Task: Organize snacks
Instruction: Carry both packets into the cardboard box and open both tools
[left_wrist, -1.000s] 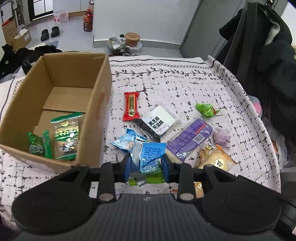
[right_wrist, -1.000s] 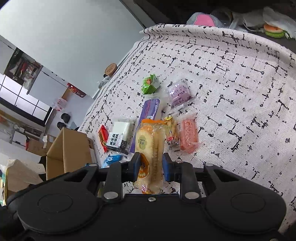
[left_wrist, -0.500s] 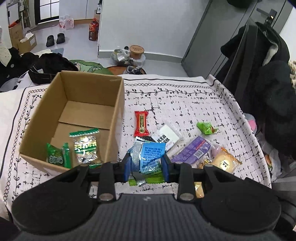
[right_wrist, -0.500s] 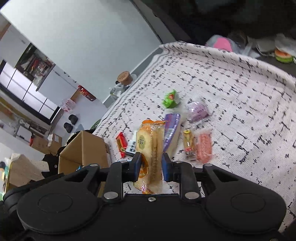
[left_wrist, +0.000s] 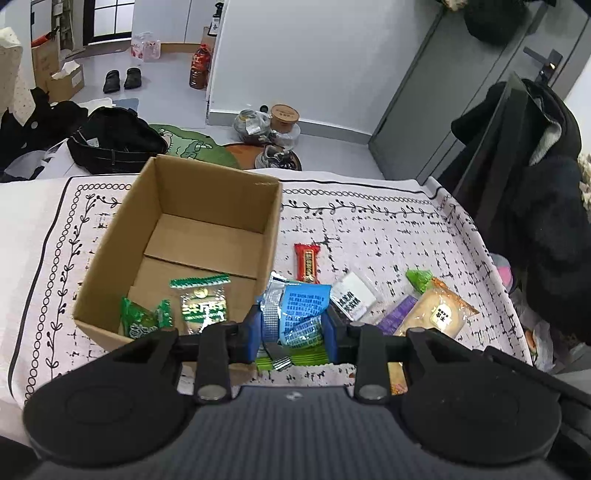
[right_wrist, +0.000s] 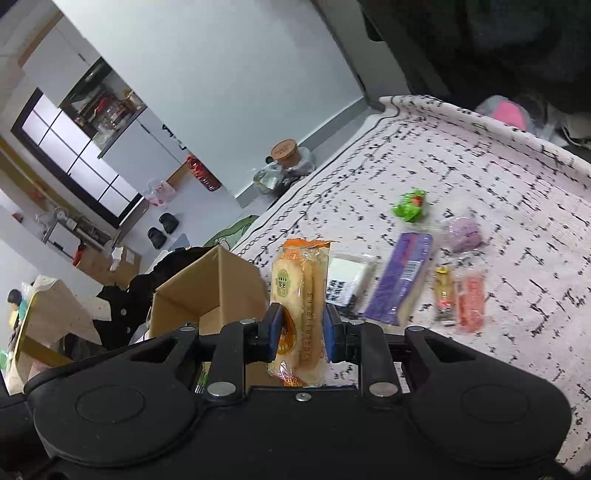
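Note:
My left gripper (left_wrist: 293, 328) is shut on a blue and silver snack packet (left_wrist: 295, 310) and holds it in the air beside the near right corner of an open cardboard box (left_wrist: 192, 236). Two green packets (left_wrist: 201, 304) lie in the box. My right gripper (right_wrist: 300, 332) is shut on an orange-wrapped bread packet (right_wrist: 299, 291), lifted above the cloth, right of the box (right_wrist: 207, 291). The bread packet also shows in the left wrist view (left_wrist: 437, 314).
On the patterned tablecloth (left_wrist: 369, 225) lie a red bar (left_wrist: 306, 260), a white and black packet (right_wrist: 345, 277), a purple packet (right_wrist: 402, 273), a green candy (right_wrist: 408, 205), a lilac packet (right_wrist: 463, 230) and small orange and red packets (right_wrist: 469, 302). Dark coats (left_wrist: 546, 184) hang at the right.
Both grippers have risen and pulled back with their packets. The right gripper has swung left toward the box, which now shows right in front of it.

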